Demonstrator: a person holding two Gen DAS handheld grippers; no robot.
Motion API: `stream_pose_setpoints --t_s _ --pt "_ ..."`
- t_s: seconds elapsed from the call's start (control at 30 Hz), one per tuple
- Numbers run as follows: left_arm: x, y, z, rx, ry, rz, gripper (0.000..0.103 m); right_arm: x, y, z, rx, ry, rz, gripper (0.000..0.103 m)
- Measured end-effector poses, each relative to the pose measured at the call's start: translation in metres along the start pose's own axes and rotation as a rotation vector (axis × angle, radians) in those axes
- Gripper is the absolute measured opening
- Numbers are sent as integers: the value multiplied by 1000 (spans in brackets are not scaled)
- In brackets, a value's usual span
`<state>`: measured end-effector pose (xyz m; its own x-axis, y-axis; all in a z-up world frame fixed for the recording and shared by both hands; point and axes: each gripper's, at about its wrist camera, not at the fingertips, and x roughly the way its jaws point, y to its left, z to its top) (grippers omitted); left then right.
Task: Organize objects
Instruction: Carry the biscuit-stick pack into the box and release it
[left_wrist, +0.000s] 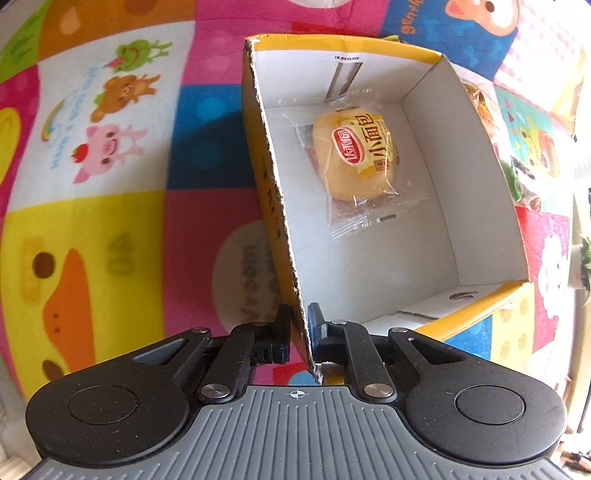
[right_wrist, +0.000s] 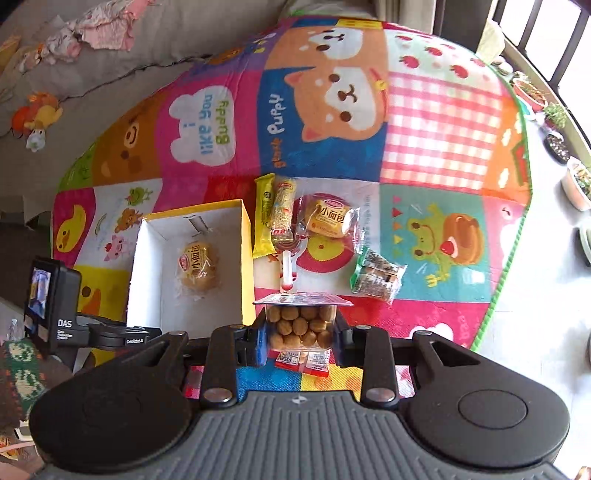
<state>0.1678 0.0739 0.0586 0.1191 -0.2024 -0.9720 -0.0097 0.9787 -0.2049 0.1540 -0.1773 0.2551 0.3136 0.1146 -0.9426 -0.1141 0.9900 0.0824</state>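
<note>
A colourful play mat (right_wrist: 424, 122) is spread on the floor, and on it stands an open yellow box (left_wrist: 476, 306) (white inside) in which one wrapped bun (left_wrist: 352, 155) lies. The box's near wall is pinched by the almost closed jaws of the left gripper (left_wrist: 300, 338). A clear pack of round biscuits (right_wrist: 301, 326) is clamped between the jaws of the right gripper (right_wrist: 301, 339), raised above the mat, where more wrapped snacks (right_wrist: 325, 218) are gathered just beside the box.
</note>
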Motion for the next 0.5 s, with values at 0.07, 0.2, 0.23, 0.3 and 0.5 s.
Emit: stream_pose_setpoints --t_s 0.07,0.2,0.23,0.3,0.5 --pt "0 -1 5 9 1 0 11 -16 5 -3 12 -28 -15 31" --pt "1 5 14 -15 -11 -39 12 -43 12 -13 76 -24 0 31" --pt "1 7 15 -17 -10 -49 12 -48 17 -15 75 -19 -4 31" --pt "0 10 15 -5 -12 -55 12 -55 27 -19 71 -22 -12 31" --pt "0 28 15 -6 -7 -68 12 -56 51 -24 99 6 23 31"
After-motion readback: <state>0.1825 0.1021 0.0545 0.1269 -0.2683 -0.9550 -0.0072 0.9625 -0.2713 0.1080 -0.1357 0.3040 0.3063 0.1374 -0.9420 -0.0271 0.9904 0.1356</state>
